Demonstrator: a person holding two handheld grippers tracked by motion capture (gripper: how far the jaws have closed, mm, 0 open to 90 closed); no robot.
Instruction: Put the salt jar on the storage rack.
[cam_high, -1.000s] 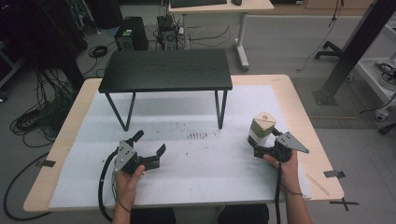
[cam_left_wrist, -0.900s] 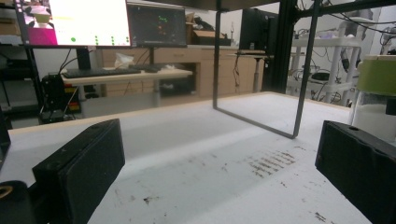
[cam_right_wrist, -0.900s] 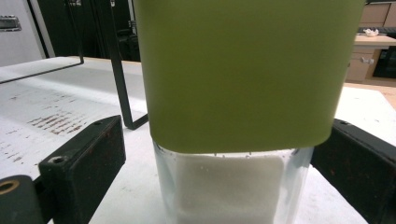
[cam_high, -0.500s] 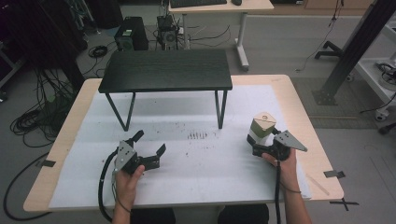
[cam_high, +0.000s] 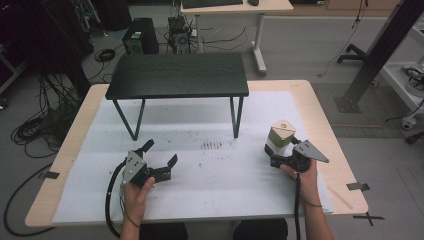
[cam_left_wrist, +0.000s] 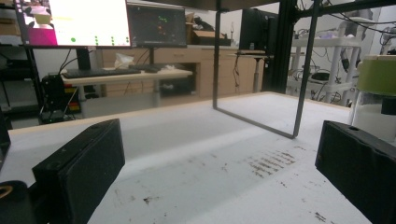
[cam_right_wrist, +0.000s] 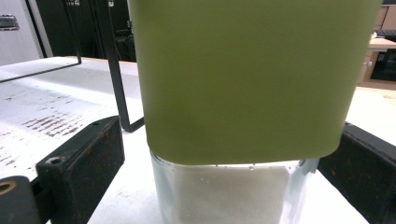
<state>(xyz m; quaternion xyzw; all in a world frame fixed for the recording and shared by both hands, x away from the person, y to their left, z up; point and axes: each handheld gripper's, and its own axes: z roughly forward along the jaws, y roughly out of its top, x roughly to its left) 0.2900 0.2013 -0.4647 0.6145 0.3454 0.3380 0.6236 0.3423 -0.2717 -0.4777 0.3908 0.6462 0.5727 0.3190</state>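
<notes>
We see the worktop (cam_high: 75, 150) covered by a white sheet (cam_high: 210, 175), with a black stand (cam_high: 177, 75) toward its far edge; near the right edge stands a jar (cam_high: 279, 137) with a green cap over a clear base holding white grains. Our right gripper (cam_high: 275, 159) has its jaws spread either side of the jar (cam_right_wrist: 243, 116), with gaps showing on both sides; our left gripper (cam_high: 160, 154) rests near the front-left corner, jaws wide apart and holding nothing.

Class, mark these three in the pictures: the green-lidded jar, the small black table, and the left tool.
green-lidded jar (cam_right_wrist: 243, 79), right gripper view, on the green lid's front face.
small black table (cam_high: 177, 75), high view, on the middle of its top.
left tool (cam_high: 160, 159), high view, midway between its fingertips.
</notes>
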